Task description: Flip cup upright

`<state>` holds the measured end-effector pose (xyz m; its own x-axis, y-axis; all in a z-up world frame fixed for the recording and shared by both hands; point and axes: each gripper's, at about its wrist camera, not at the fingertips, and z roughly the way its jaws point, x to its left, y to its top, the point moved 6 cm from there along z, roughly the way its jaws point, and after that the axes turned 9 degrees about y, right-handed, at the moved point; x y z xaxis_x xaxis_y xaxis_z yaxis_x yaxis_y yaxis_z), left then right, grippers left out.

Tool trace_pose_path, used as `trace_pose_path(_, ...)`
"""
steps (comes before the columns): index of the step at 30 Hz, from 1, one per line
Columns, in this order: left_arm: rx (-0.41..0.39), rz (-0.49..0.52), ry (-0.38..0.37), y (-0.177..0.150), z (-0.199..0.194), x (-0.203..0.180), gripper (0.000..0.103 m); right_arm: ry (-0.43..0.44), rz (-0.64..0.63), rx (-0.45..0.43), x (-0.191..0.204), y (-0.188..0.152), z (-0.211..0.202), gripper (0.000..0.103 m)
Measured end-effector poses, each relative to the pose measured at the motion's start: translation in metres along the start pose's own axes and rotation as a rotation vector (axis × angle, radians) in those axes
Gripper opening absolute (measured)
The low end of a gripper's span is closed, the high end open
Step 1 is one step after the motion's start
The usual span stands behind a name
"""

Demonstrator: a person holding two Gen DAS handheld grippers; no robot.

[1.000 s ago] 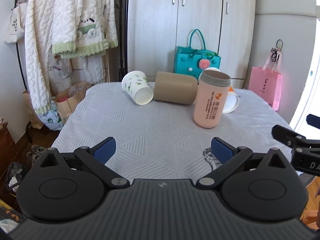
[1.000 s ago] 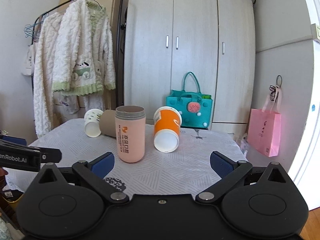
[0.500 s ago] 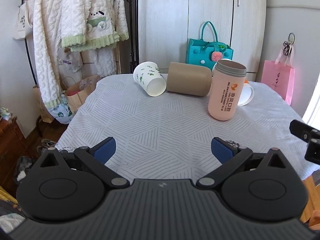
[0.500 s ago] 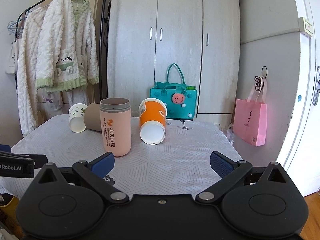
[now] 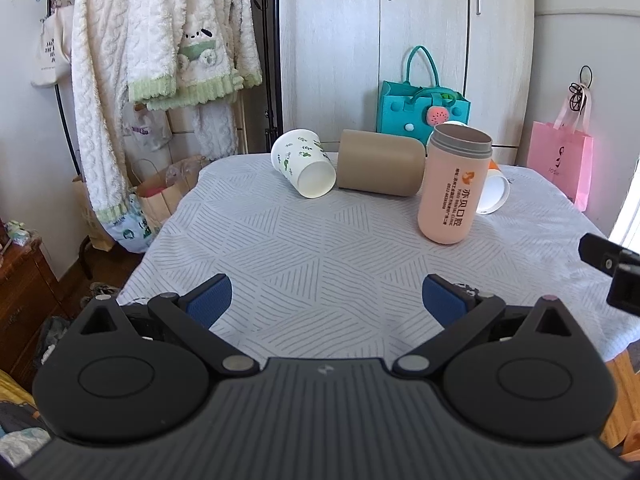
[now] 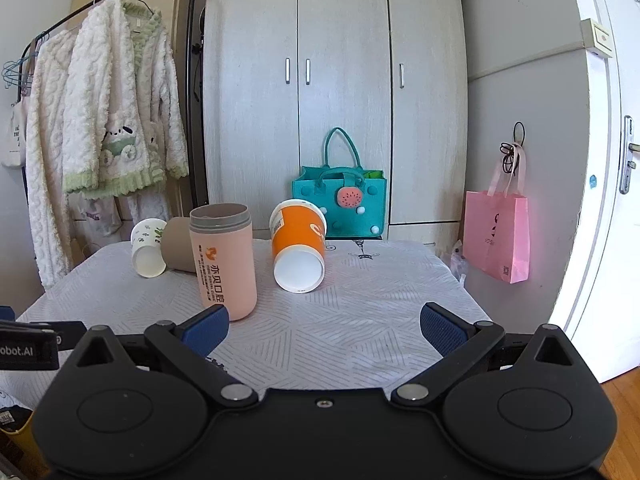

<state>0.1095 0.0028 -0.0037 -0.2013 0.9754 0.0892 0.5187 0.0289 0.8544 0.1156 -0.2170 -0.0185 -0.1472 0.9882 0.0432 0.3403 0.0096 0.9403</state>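
Observation:
A pink cup (image 5: 454, 184) (image 6: 223, 262) stands upright on the table. A white leaf-print paper cup (image 5: 303, 162) (image 6: 148, 246), a tan cup (image 5: 380, 162) (image 6: 176, 248) and an orange paper cup (image 6: 298, 246) (image 5: 494, 194) lie on their sides. In the left wrist view the pink cup mostly hides the orange cup. My left gripper (image 5: 326, 300) is open and empty over the table's near edge. My right gripper (image 6: 324, 322) is open and empty, short of the cups.
The table (image 5: 320, 248) has a grey patterned cloth. Behind it are a wardrobe (image 6: 332, 100), a teal bag (image 6: 340, 204), a pink bag (image 6: 498, 236) and a rack of white robes (image 5: 160, 52). The other gripper shows at each view's edge (image 5: 612, 268) (image 6: 28, 344).
Both grippers have pulled back from the table and the cups look farther away. The cups have not moved. Both grippers stay open.

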Motion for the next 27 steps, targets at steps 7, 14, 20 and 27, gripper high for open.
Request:
trace_pose_path(7,-0.017,-0.005,-0.004,0.0011,-0.0064,0.0013,0.103,-0.007,-0.012,0.012,0.0011,-0.0016,0.0003,0.103)
trace_pose_path(14,-0.024,-0.034,-0.014,0.0014,-0.0068,0.0051,0.103,-0.007,-0.019,0.011,0.0015,-0.0019,-0.0007,0.103)
trace_pose_path(20,-0.034,-0.049,-0.002,0.0022,-0.0056,0.0073,0.103,-0.010,-0.018,0.014,0.0003,-0.0030,0.0000,0.103)
trace_pose_path(27,-0.032,-0.032,0.001,0.0015,-0.0051,0.0055,0.103,-0.011,-0.015,0.018,-0.0006,-0.0047,0.0012,0.103)
